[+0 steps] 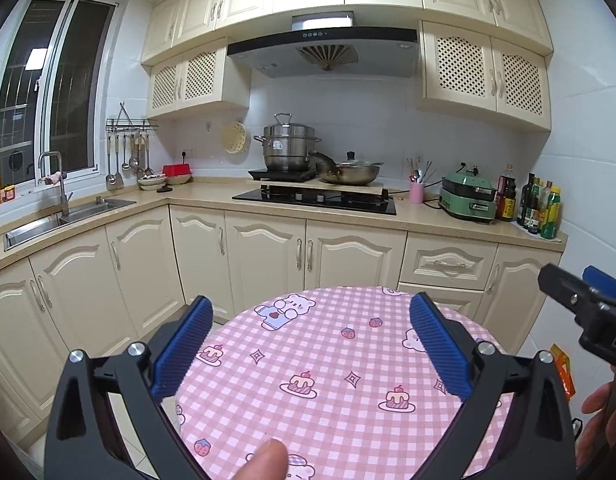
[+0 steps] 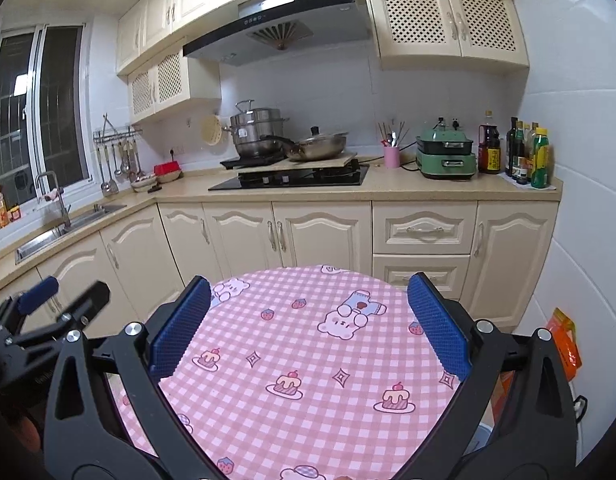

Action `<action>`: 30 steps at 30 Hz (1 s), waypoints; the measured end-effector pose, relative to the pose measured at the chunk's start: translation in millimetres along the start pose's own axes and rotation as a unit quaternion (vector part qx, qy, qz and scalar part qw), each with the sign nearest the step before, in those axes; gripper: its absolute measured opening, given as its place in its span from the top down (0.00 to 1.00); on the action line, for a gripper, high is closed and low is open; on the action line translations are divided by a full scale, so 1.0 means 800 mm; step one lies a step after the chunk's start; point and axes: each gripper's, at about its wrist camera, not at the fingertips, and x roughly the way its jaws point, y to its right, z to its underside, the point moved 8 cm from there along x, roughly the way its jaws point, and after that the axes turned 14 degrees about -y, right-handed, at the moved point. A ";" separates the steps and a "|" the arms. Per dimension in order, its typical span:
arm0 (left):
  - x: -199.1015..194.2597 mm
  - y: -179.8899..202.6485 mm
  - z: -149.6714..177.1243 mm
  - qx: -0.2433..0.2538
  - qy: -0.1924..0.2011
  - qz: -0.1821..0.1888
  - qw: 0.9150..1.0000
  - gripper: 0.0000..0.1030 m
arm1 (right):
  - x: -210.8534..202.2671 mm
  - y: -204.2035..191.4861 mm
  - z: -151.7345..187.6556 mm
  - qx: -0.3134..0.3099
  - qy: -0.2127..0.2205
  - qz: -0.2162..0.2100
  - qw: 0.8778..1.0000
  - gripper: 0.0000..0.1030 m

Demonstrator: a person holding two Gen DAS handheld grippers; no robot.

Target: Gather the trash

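Note:
My left gripper is open over a round table covered in a pink checked cloth with bears and cakes; nothing is between its blue pads. My right gripper is also open and empty over the same table. Each gripper shows in the other's view: the right gripper at the right edge, the left gripper at the left edge. No loose item lies on the visible cloth. An orange packet stands off the table's right side by the wall, also seen in the left wrist view as the orange packet.
Cream kitchen cabinets run behind the table, with a hob carrying a steamer pot and a pan, a sink at the left, a green cooker and bottles at the right. A fingertip shows at the bottom, a hand at the right.

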 end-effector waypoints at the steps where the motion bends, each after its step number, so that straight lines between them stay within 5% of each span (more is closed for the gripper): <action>1: 0.000 0.001 0.000 -0.001 0.000 0.002 1.000 0.06 | -0.001 0.000 0.000 -0.001 0.001 0.001 1.000 0.06; 11: -0.002 0.001 -0.002 -0.009 0.010 0.016 1.000 0.06 | -0.003 0.001 -0.001 -0.001 0.004 -0.003 1.000 0.06; 30: -0.013 0.003 -0.010 -0.005 0.030 -0.018 0.999 0.06 | 0.002 -0.003 0.001 0.002 0.003 -0.016 1.000 0.06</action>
